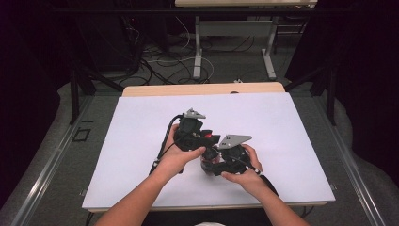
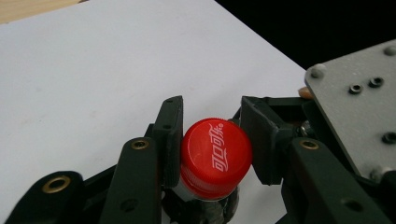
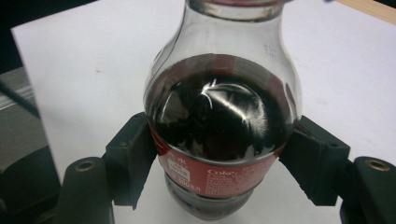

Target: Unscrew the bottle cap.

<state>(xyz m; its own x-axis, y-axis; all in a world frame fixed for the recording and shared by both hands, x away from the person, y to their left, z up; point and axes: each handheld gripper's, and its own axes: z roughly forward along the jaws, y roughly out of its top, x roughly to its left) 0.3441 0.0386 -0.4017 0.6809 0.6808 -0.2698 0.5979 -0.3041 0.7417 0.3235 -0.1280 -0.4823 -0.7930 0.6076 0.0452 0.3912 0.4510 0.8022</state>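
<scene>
A cola bottle (image 3: 222, 116), holding dark drink and wearing a red label, sits in the middle of the white table top (image 1: 141, 141). My right gripper (image 3: 223, 158) is shut on its body at the label, one black pad (image 3: 133, 156) on each side. The bottle's red cap (image 2: 215, 156) with white lettering is held between the pads (image 2: 172, 140) of my left gripper (image 2: 212, 123), which is shut on it. In the high view, the left gripper (image 1: 197, 136) and the right gripper (image 1: 214, 157) meet around the bottle, and the red cap (image 1: 208, 136) shows between them.
The grey plate (image 2: 359, 102) of the right gripper lies close at the right in the left gripper view. A wooden strip (image 1: 202, 88) edges the table's far side. Beyond it stand another table's legs (image 1: 197, 52) and floor cables (image 1: 160, 61). Metal rails (image 1: 47, 169) flank the table.
</scene>
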